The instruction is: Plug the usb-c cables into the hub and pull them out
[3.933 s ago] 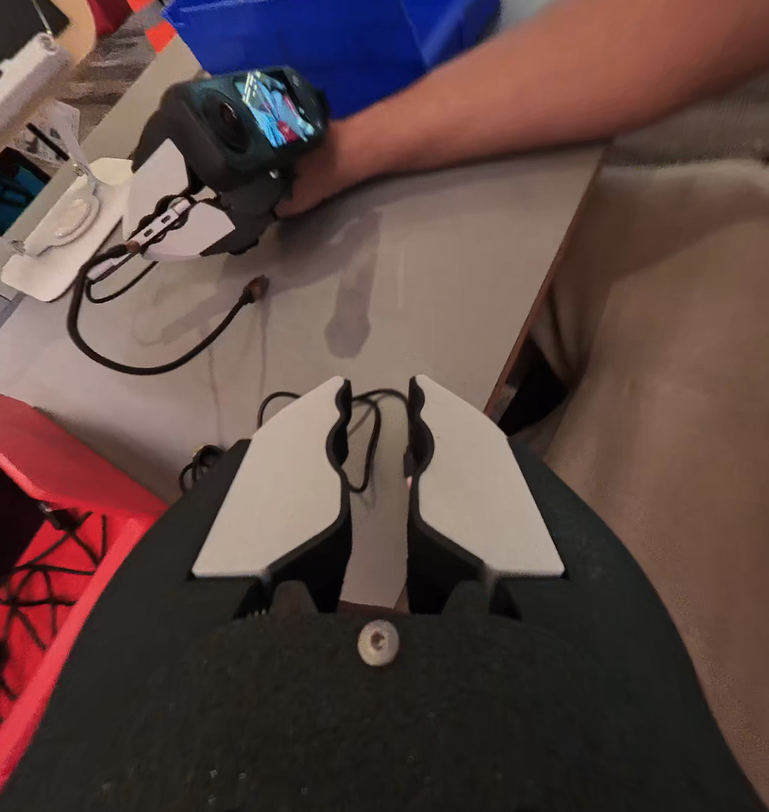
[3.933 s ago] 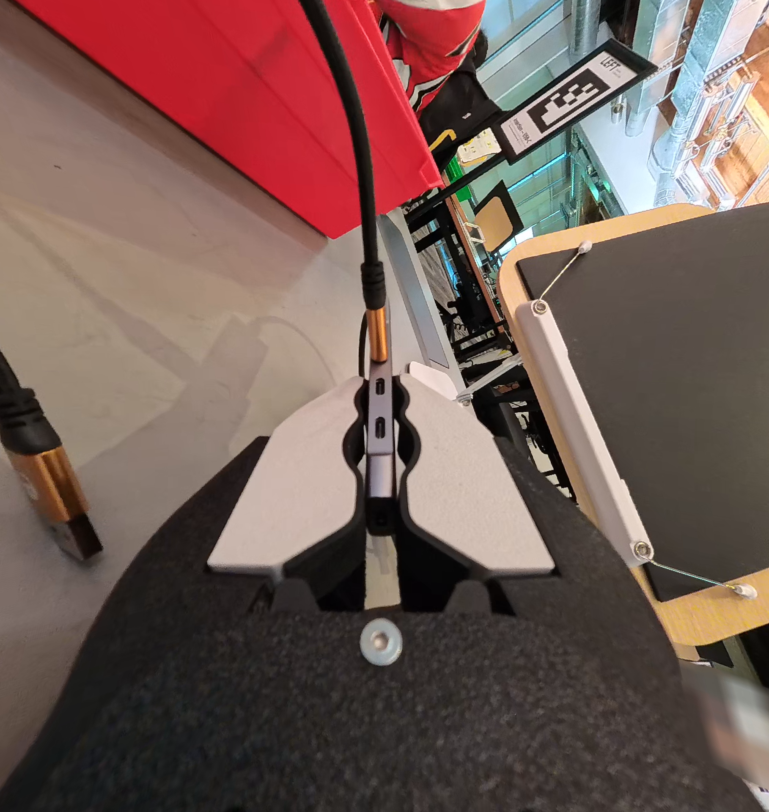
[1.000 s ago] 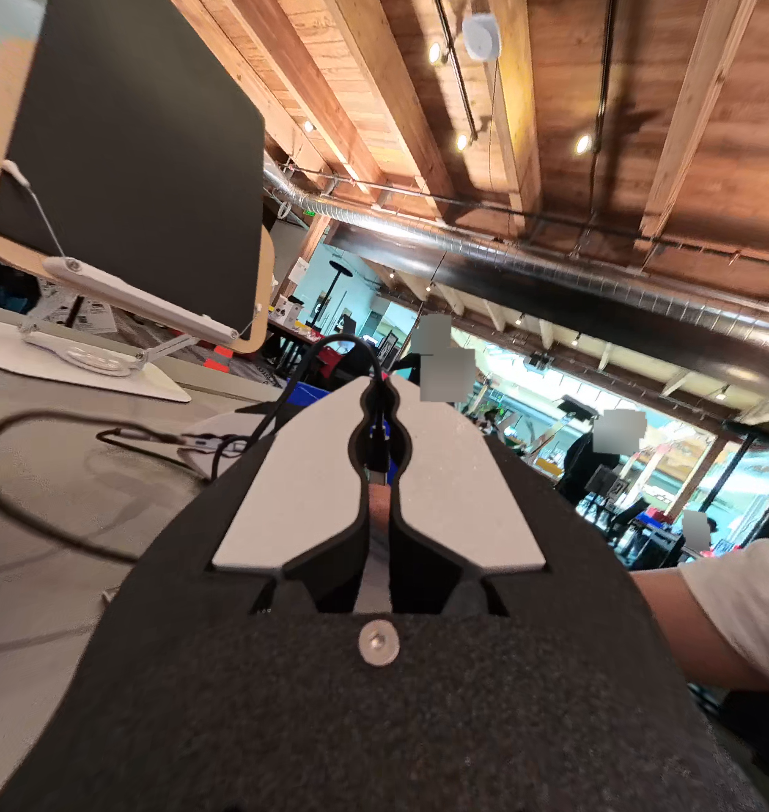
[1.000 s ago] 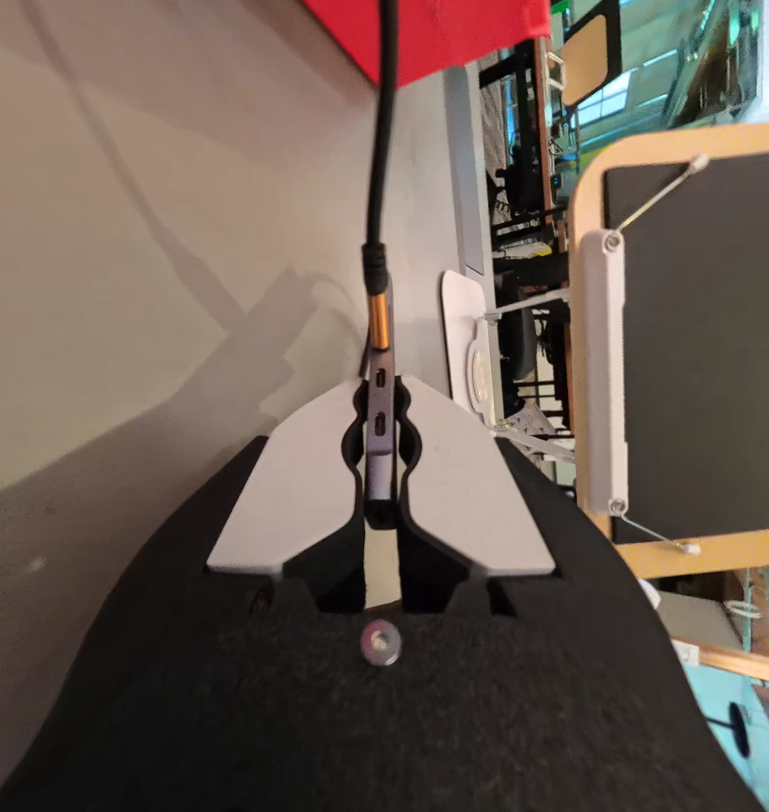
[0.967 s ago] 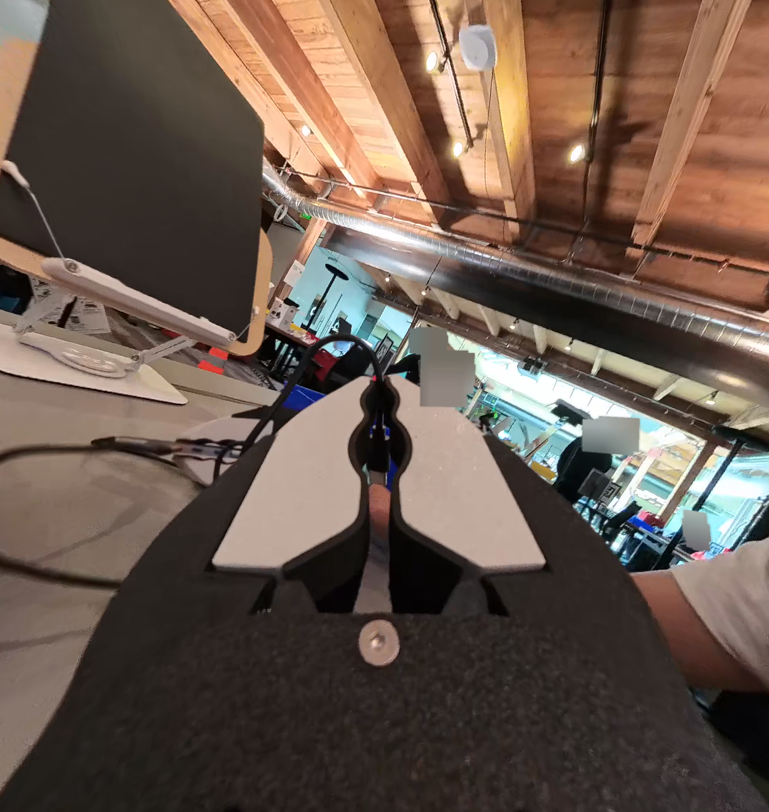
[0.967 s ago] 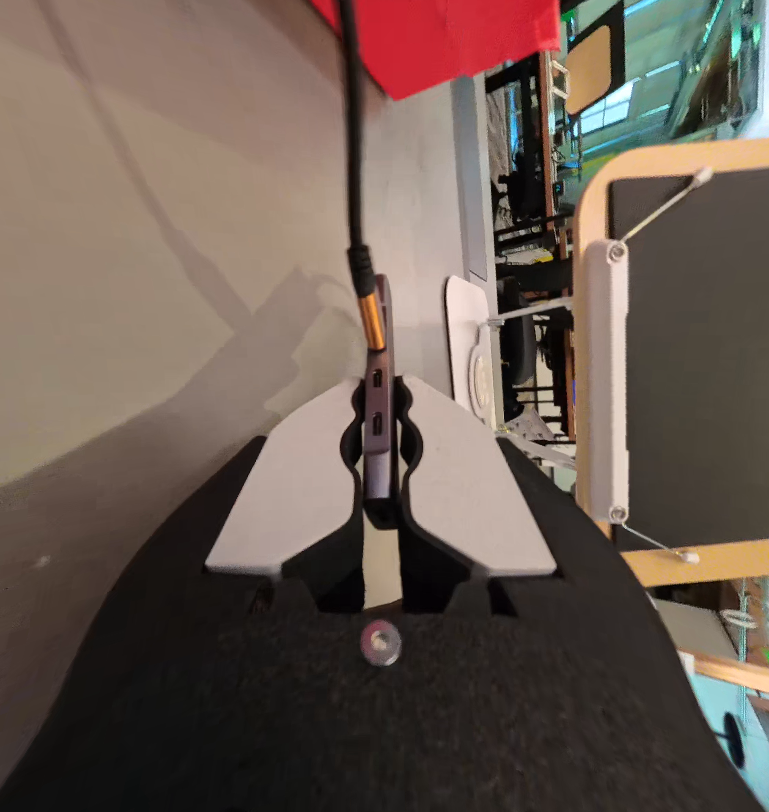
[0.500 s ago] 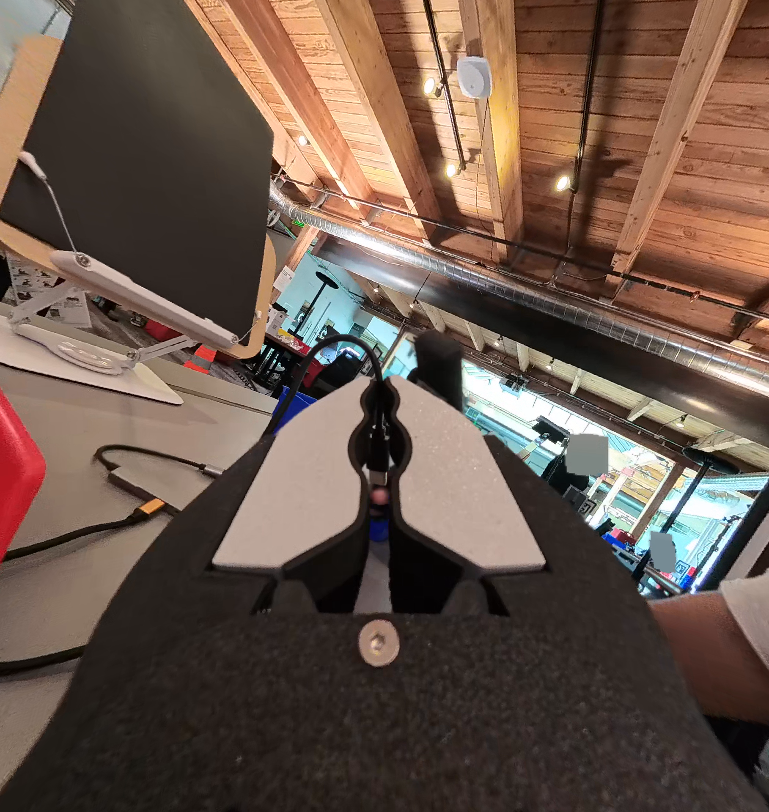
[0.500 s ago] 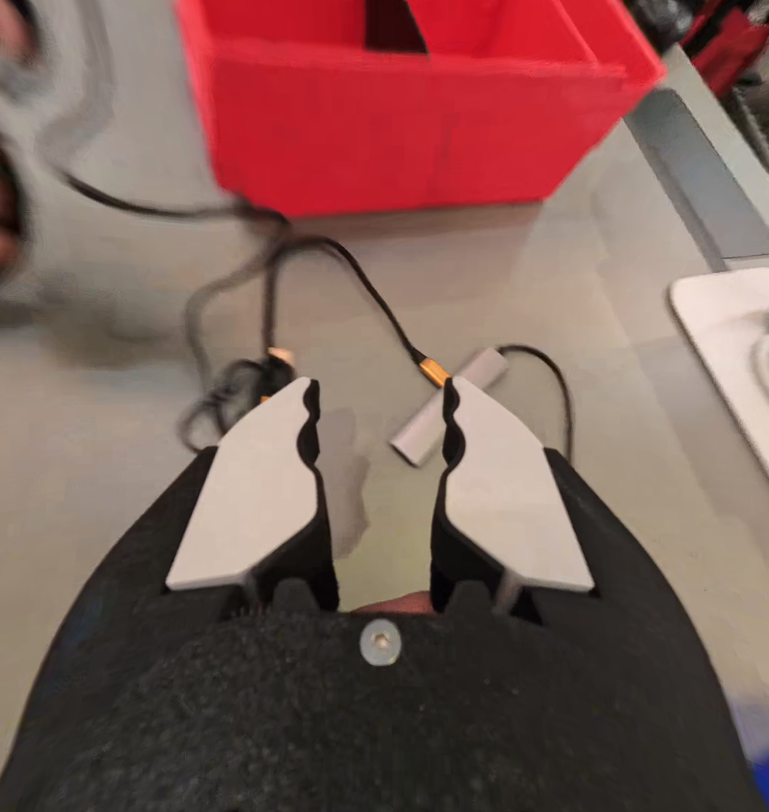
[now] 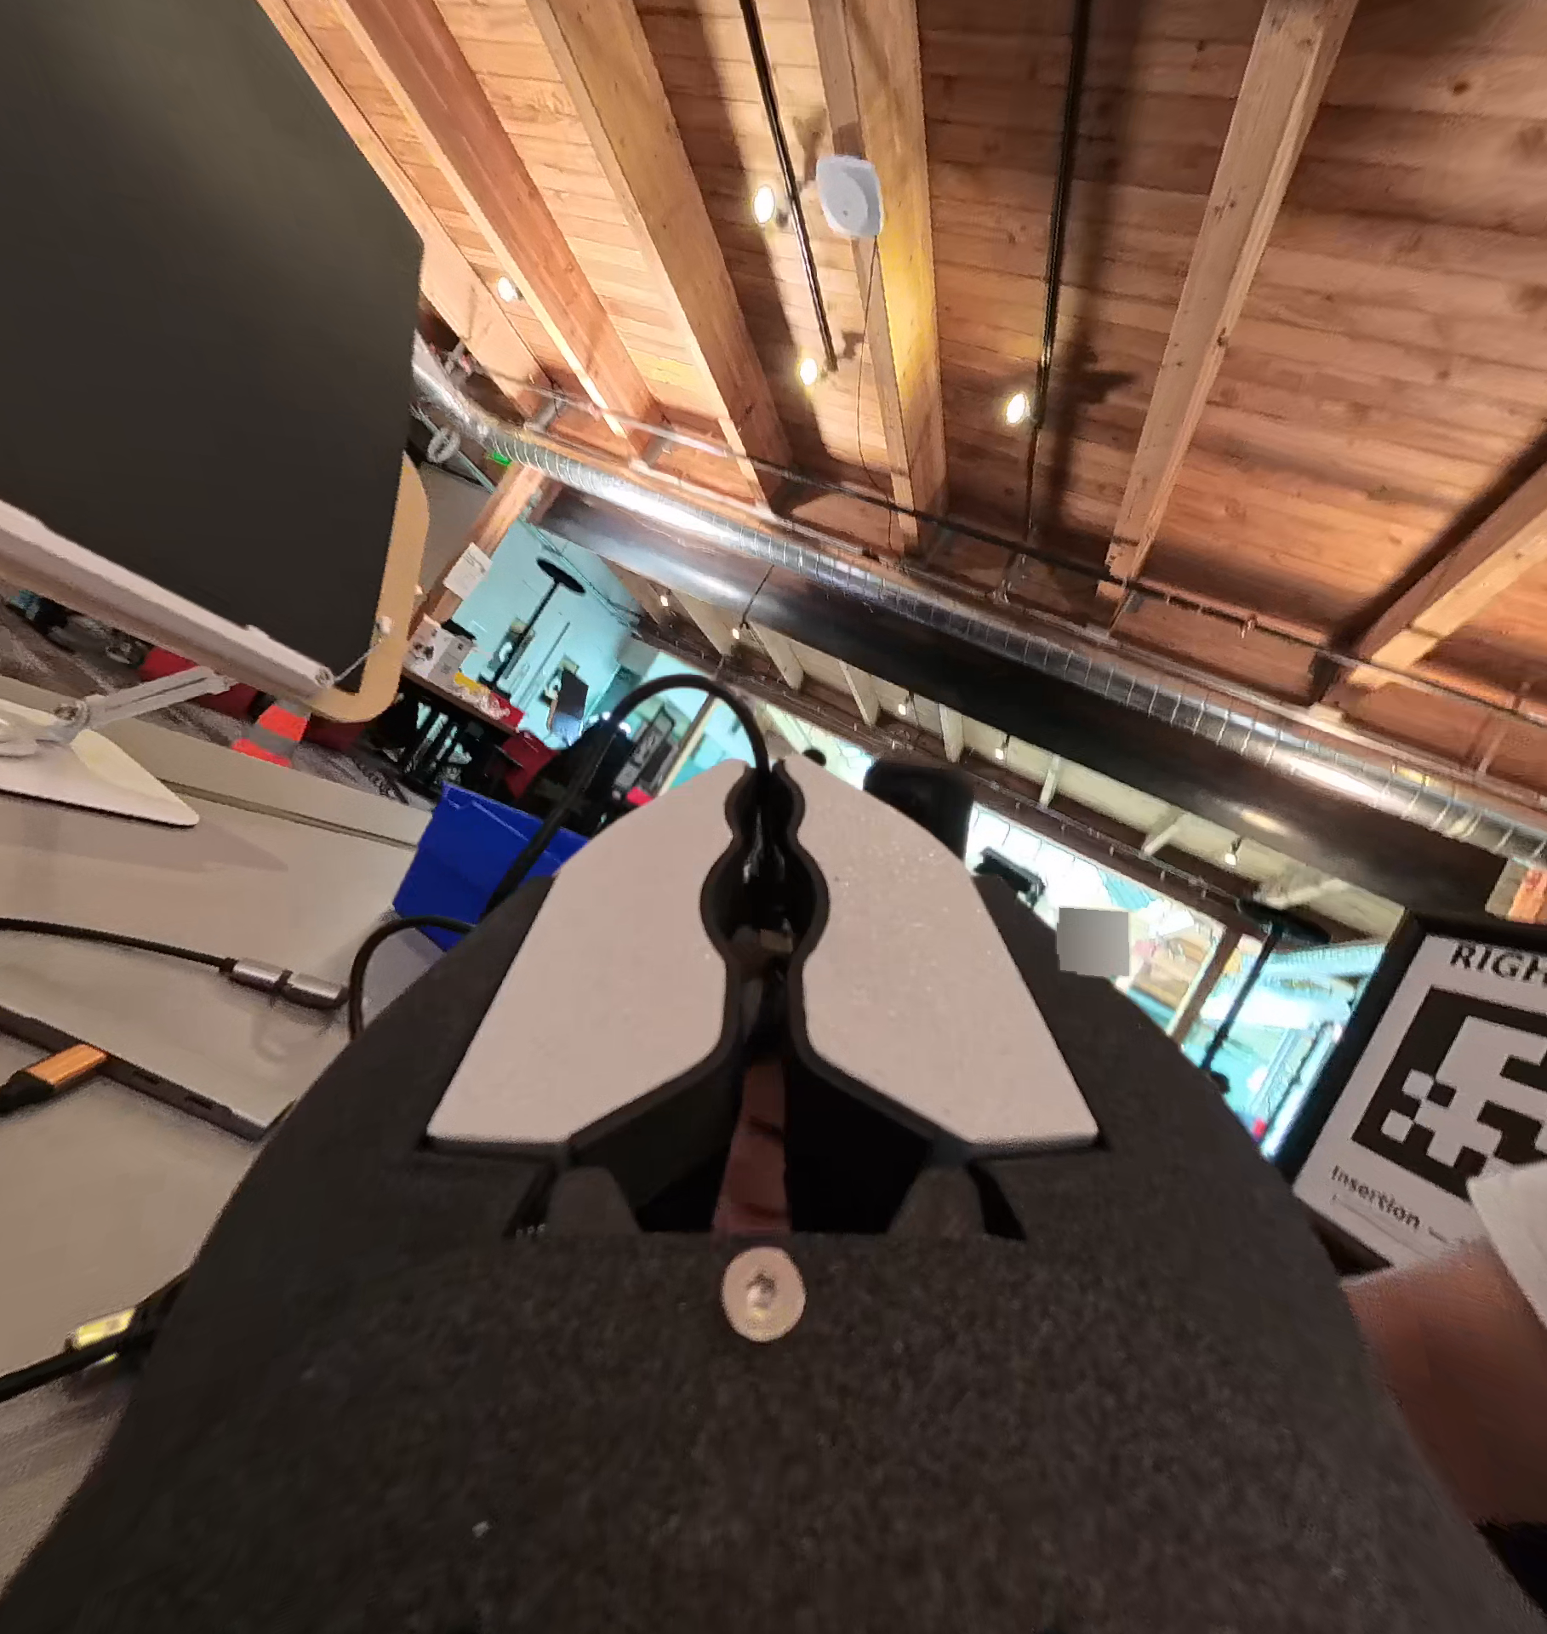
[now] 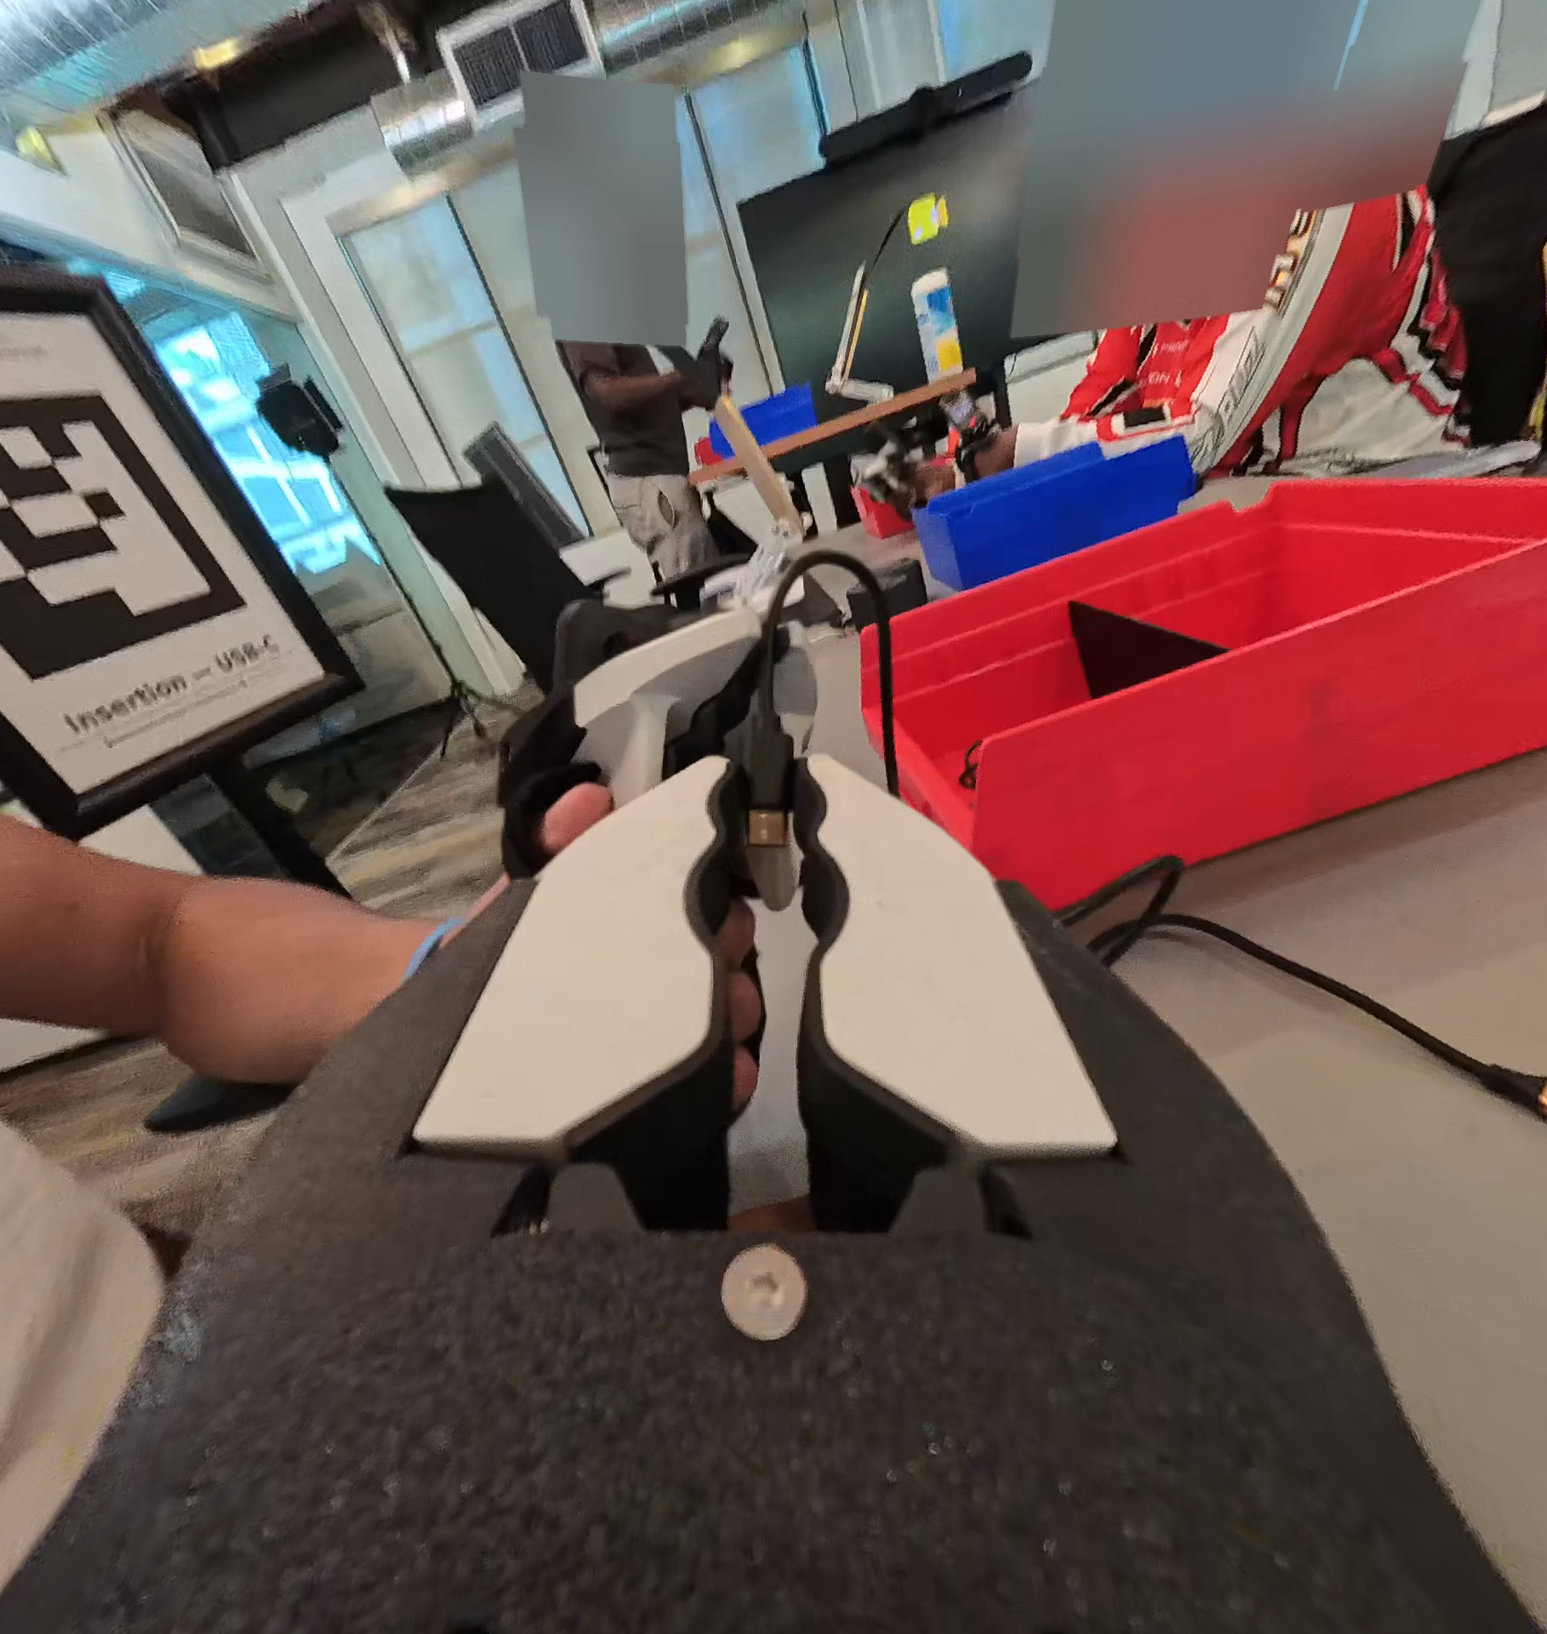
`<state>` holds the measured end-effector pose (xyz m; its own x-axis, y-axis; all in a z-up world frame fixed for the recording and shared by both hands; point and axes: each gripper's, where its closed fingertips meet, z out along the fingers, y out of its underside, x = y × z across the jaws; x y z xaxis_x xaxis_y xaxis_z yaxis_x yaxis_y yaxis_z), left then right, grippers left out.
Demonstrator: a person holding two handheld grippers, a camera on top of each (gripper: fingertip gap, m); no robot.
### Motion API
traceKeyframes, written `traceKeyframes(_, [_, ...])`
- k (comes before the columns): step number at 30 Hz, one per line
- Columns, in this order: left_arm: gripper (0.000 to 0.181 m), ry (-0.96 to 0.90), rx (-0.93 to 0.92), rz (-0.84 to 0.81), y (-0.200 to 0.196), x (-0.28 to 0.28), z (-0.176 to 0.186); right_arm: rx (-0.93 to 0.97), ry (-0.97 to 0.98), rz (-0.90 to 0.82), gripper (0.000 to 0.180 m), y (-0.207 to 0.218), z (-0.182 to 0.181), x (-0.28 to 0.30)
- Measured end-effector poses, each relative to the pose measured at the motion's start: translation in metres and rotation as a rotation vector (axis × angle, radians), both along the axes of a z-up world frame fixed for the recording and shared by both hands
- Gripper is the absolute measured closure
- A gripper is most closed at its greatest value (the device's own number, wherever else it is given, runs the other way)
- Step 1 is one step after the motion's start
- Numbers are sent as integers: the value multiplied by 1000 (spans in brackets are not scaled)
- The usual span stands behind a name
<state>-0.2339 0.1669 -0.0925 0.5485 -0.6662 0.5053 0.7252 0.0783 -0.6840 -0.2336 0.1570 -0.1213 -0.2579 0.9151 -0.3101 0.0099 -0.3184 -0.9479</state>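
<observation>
- USB-C cables and the hub are spread over a grey tabletop (image 9: 222, 866), which keeps them within reach of both hands. The left wrist view is tilted up toward a wooden ceiling, so only a strip of the surface is seen there.
- A red bin (image 10: 1283, 707) with a dark divider stands on the tabletop beyond the work. It is seen only in the right wrist view.
- The left hand-held gripper (image 9: 765, 787) is pressed together at its tips on a thin black cable (image 9: 664, 694), which arches up out of the fingers. It is judged to be held raised so that the end can be presented to the other hand.
- The right hand-held gripper (image 10: 765, 769) is drawn in narrowly about the cable's plug (image 10: 768, 822). Whether its pads actually press on the plug cannot be told.
- The hub (image 9: 178, 1052), a flat grey slab, lies on the tabletop to the left, held by neither gripper. It is seen only in the left wrist view.
- A gold-collared plug (image 9: 63, 1065) is seated in the hub's near edge.
- The held plug, black with a gold band and grey tip, is shown clearly only in the right wrist view. There it sits just in front of the left hand-held gripper, and it is not yet inserted.
</observation>
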Motion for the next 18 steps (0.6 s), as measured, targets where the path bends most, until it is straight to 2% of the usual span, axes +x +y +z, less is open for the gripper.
traceKeyframes(1, [180, 32, -13, -20, 0, 3, -3, 24, -39, 14, 170, 1, -2, 5])
traceKeyframes(3, [177, 125, -51, -85, 1, 12, -10, 60, -111, 18, 169, 13, -5, 17])
traceKeyframes(6, [162, 312, -66, -207, -5, 28, -18, 49, -209, 59, 169, 35, -7, 45])
traceKeyframes(10, [150, 568, -82, -288, -17, 45, -38, 106, -358, 217, 169, 38, -24, 85])
traceKeyframes(12, [141, 581, -99, -295, -17, 46, -42, 179, -440, 283, 169, 32, -40, 100])
traceKeyframes(15, [127, 671, -124, -328, -17, 57, -57, 234, -464, 430, 169, 5, -47, 113])
traceKeyframes(18, [136, 760, -40, -341, -25, 74, -61, 309, -540, 471, 169, -10, -64, 106])
